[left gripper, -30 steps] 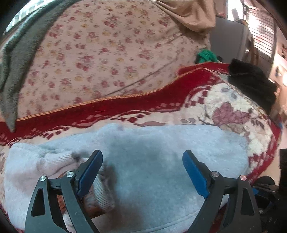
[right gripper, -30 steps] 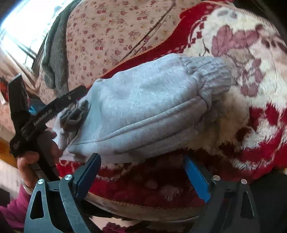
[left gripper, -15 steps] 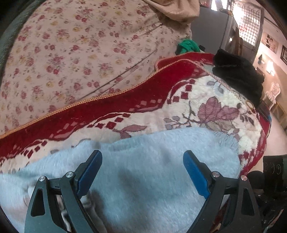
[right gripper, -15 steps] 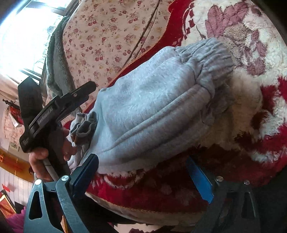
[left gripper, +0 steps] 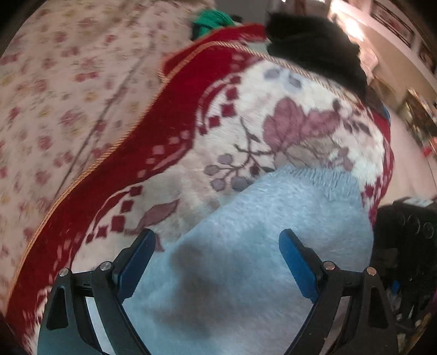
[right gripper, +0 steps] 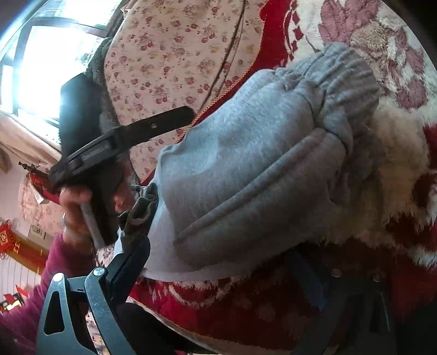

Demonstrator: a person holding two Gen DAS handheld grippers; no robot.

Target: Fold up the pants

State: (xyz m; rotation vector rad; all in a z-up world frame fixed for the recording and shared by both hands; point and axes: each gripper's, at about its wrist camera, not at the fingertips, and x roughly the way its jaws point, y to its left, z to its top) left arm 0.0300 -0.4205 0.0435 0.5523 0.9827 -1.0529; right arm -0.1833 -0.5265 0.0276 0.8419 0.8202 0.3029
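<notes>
The grey fleece pants (right gripper: pixel 259 163) lie folded in a thick bundle on the red and cream blanket (right gripper: pixel 382 35), waistband (right gripper: pixel 347 82) to the right, leg cuffs (right gripper: pixel 142 207) sticking out at the left. They also fill the lower left wrist view (left gripper: pixel 245 259). My left gripper (left gripper: pixel 217 254) is open and empty, just above the pants; it shows from the side in the right wrist view (right gripper: pixel 164 120). My right gripper (right gripper: pixel 224 262) is open and empty at the bundle's near edge, its right finger in shadow.
A floral sheet (left gripper: pixel 68 82) covers the bed beyond the blanket (left gripper: pixel 286 114). A black garment (left gripper: pixel 314 46) and a green cloth (left gripper: pixel 210 20) lie at the far end. A dark grey throw (right gripper: pixel 95 73) lies by the bright window (right gripper: pixel 46 62).
My left gripper has swung right along the pants, leaving the cuffs behind, and lifted off them. My right gripper has shifted, bringing the bundle closer. Both stayed open.
</notes>
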